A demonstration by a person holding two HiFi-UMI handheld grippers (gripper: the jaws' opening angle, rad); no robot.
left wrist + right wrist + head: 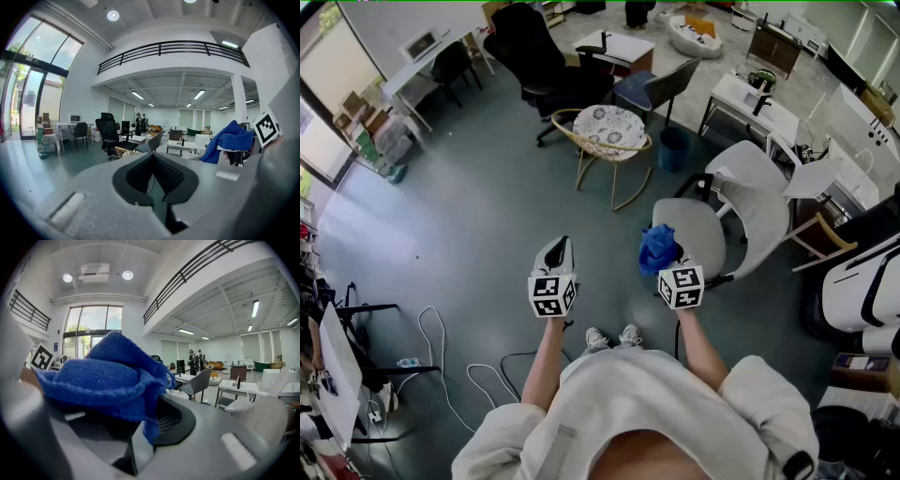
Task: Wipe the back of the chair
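Now the right gripper (671, 266), pinching the blue cloth (656, 247), hangs just beside the pale chair (698, 234), left gripper (555, 255) pressed together and empty, so best reach past the seat and press flat along the backrest (766, 199).

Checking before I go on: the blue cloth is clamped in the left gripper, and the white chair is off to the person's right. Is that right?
Not quite. The blue cloth is clamped in the right gripper, as the right gripper view shows; the left gripper is shut with nothing in it. The white chair is indeed off to the person's right.
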